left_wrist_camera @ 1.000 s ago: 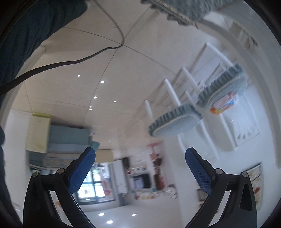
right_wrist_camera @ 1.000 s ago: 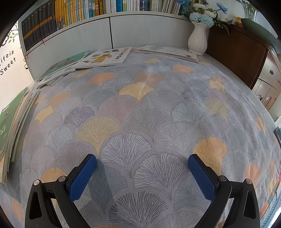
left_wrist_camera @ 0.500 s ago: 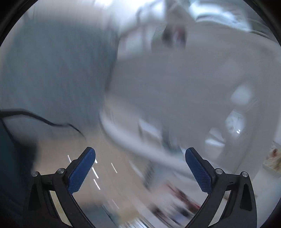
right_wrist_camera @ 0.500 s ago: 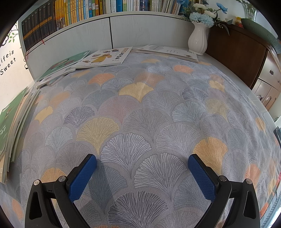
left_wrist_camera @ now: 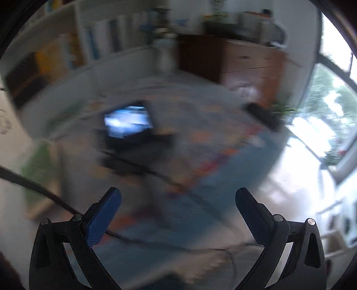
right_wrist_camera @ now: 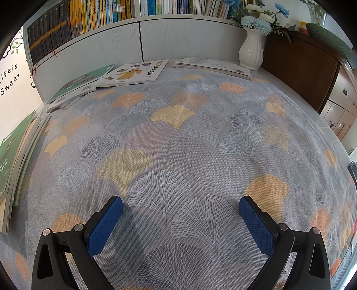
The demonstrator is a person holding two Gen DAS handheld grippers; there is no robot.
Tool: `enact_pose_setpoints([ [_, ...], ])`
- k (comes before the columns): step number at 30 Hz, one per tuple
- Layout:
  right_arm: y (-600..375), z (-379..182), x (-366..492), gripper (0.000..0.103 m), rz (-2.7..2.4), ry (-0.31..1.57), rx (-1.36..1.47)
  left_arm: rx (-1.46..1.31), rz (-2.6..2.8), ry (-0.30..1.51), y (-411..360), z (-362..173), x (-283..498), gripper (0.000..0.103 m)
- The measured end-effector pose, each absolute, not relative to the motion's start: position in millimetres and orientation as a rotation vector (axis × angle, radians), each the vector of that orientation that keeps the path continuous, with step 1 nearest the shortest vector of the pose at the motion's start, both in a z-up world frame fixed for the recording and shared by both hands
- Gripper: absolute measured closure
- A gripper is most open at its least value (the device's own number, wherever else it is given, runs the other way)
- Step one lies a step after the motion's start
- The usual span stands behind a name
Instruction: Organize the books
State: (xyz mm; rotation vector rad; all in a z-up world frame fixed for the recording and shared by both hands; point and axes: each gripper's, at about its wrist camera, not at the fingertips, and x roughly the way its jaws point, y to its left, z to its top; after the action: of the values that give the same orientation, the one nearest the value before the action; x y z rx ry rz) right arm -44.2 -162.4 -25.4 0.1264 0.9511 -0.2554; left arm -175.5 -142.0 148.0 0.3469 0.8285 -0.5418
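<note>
Thin picture books lie on a table with a fan-patterned cloth (right_wrist_camera: 178,138). A white-covered book (right_wrist_camera: 131,73) and a green book (right_wrist_camera: 82,81) lie at the back. A flat stack (right_wrist_camera: 212,67) lies at the back right. Another stack with a green cover (right_wrist_camera: 13,156) lies at the left edge. My right gripper (right_wrist_camera: 180,216) is open and empty, low over the cloth near the front. My left gripper (left_wrist_camera: 178,209) is open and empty; its view is blurred by motion.
A white vase of blue flowers (right_wrist_camera: 252,51) stands at the back right. A shelf of upright books (right_wrist_camera: 111,13) runs above the white back panel. A brown cabinet (right_wrist_camera: 312,67) stands to the right. A black cable (left_wrist_camera: 55,200) crosses the blurred left wrist view.
The left gripper has swung fast from facing the ceiling and chairs toward the table and bookshelf. The right gripper has not moved.
</note>
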Motion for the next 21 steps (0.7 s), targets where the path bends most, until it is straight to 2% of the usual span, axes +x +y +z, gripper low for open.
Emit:
enact_pose_setpoints([
  [6, -162, -25, -44, 0.0, -0.255, 0.951, 0.127, 0.382, -0.329, 0.94, -76, 102, -75, 0.001],
  [11, -162, -25, -44, 0.0, -0.255, 0.951, 0.127, 0.2, -0.307, 0.977, -27, 70, -21, 0.001],
  [13, -162, -25, -44, 0.0, -0.256, 0.951, 0.126, 0.116, -0.271, 1.043, -14, 50, -2, 0.001],
  [21, -162, -25, -44, 0.0, -0.255, 0.951, 0.127, 0.113, -0.222, 1.059, -32, 38, 13, 0.001],
])
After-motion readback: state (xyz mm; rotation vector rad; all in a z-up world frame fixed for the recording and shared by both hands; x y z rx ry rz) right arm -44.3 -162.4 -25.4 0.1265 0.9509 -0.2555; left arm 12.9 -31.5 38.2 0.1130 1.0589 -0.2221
